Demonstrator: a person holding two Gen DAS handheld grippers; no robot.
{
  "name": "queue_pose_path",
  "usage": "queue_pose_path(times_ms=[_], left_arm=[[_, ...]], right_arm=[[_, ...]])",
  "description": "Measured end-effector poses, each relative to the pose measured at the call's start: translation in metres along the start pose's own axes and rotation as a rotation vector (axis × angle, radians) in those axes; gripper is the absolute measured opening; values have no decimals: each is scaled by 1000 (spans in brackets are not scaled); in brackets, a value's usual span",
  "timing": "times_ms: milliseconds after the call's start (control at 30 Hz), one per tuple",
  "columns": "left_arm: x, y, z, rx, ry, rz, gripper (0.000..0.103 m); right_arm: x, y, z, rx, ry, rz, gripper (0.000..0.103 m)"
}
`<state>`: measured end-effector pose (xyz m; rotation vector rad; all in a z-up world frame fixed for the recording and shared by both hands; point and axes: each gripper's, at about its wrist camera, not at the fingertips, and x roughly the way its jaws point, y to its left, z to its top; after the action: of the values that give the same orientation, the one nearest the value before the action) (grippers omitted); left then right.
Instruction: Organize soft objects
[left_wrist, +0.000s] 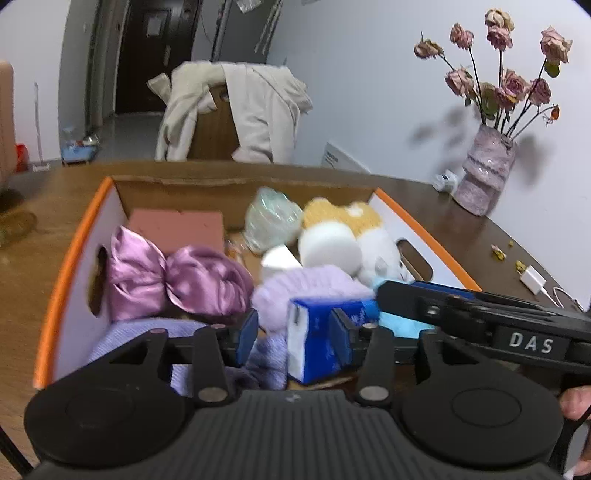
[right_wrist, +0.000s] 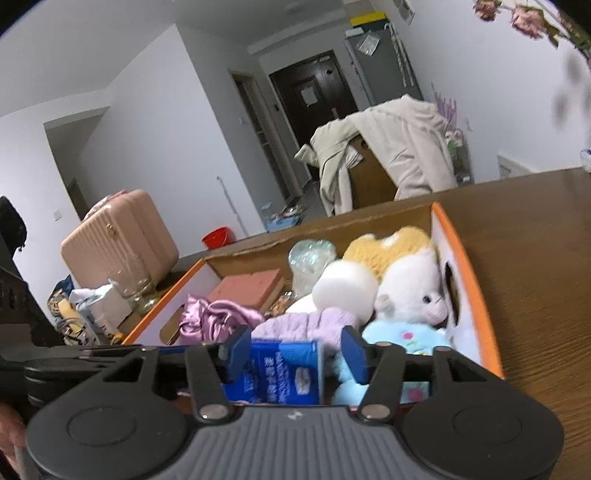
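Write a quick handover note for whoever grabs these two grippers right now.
Left hand-held gripper: open, blue tissue pack between its fingers, not pinched.
Right hand-held gripper: open over the same pack.
Box holds the pink satin bow, lilac cloth, white plush, blue plush, sponge.
Done: soft items and pack are in the box.
Left: nothing soft visible outside; check the table.

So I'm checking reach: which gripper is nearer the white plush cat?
Right. The right gripper points beside the white plush cat; the left gripper sits further left.
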<state>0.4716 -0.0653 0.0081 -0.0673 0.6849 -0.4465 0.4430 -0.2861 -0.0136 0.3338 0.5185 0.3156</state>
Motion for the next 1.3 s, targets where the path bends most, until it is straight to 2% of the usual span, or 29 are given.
queue_pose_path(times_ms=[300, 367, 433, 500, 567, 633, 733, 800, 867, 967, 1067, 1300], left_arm=[[-45, -4, 14, 22, -63, 60, 44], [-61, -5, 17, 27, -87, 79, 49], [-80, -7, 18, 31, -113, 101, 50], [-98, -9, 16, 31, -134, 119, 55], [-115, -11, 13, 31, -150, 132, 74], [-131, -16, 8, 48, -176, 170, 78], [-153, -24, -4, 91, -229, 227, 87], [-168, -28, -14, 90, -278, 247, 93], [-181, -32, -26, 95, -332, 269, 99], [-195, -40, -47, 118, -392, 295, 101], [-201, -48, -68, 146, -411, 318, 101], [-223, -59, -106, 151, -439, 317, 101]], right_arm=[[-36, 9, 12, -7, -27, -14, 55], [-49, 17, 16, -24, -33, -16, 57], [-63, 27, 19, -55, -36, -30, 60], [-78, 37, 21, -88, -46, -39, 69], [-92, 48, 22, -125, -40, -44, 81], [-106, 62, 20, -172, -53, -70, 86], [-124, 79, 13, -240, -84, -127, 91], [-139, 87, 6, -262, -126, -148, 102], [-153, 93, -5, -275, -183, -154, 103], [-171, 100, -25, -301, -247, -171, 103], [-182, 100, -47, -302, -289, -177, 103], [-202, 97, -81, -236, -300, -186, 103]])
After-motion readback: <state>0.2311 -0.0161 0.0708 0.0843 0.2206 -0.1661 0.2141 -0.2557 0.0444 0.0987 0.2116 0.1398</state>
